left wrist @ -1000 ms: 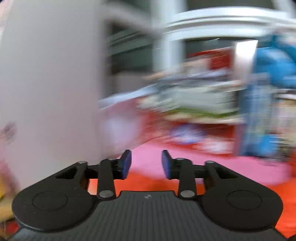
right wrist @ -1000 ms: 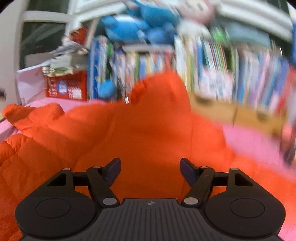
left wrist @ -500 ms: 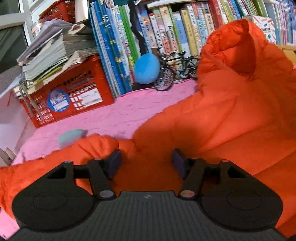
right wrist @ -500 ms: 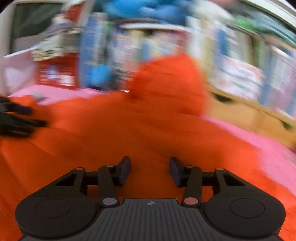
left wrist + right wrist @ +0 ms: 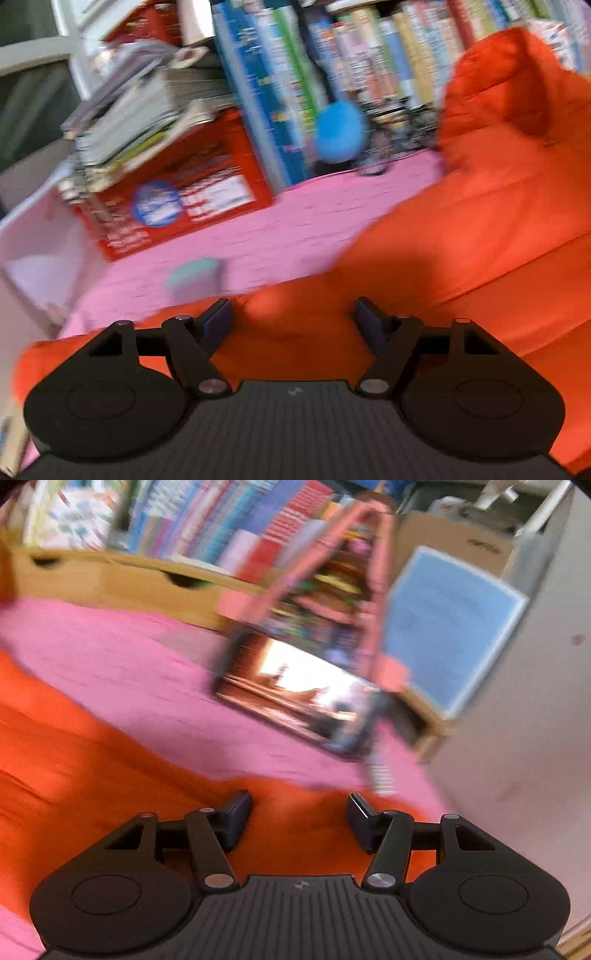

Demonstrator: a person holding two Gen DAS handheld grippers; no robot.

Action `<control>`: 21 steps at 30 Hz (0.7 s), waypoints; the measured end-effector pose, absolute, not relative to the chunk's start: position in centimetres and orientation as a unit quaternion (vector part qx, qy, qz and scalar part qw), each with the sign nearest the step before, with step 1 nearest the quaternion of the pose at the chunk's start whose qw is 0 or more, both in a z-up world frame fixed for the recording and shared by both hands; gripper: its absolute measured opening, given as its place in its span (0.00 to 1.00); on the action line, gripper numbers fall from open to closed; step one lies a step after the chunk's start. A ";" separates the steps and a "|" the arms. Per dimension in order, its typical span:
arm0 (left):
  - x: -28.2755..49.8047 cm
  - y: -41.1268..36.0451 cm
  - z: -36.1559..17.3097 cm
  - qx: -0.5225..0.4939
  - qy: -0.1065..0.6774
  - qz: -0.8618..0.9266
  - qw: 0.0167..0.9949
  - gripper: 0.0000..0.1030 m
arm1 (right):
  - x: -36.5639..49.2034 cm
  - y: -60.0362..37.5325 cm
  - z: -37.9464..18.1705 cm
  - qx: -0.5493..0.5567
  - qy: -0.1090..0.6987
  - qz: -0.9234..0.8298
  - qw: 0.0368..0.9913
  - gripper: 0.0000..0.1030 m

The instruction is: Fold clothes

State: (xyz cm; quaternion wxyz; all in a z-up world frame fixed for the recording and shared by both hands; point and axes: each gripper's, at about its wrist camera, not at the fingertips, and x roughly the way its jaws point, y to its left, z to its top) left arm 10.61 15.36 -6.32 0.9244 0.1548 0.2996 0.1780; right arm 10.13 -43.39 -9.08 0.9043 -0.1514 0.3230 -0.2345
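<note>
1. The orange padded jacket lies spread on the pink cover, its hood raised against the row of books.
2. The left gripper stands wide apart over a jacket edge; its jaws have just been opening, pads gripping nothing.
3. The right gripper is about half open over the jacket's hem, jaws just widened, holding nothing.
4. The red crate bears a blue round sticker and white label; blur leaves the writing unreadable.
5. A lit tablet leans nearby.
</note>
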 end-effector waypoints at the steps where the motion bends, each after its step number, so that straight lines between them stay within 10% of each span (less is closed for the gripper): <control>1: 10.4 16.2 -6.2 0.149 0.300 0.187 0.924 0.86 | 10.0 -44.2 -9.3 -0.159 0.325 -0.250 0.898 0.55; 6: 9.5 19.9 -5.3 0.099 0.303 0.230 0.920 0.92 | 8.8 -46.1 -8.7 -0.146 0.318 -0.335 0.875 0.57; 9: 8.9 19.7 -3.1 0.040 0.288 0.202 0.935 0.76 | 7.5 -44.8 -6.5 -0.092 0.278 -0.330 0.897 0.57; 21: 11.0 8.6 -3.0 0.006 0.272 -0.040 0.962 0.85 | 13.3 -24.9 2.3 0.060 0.210 0.106 0.970 0.82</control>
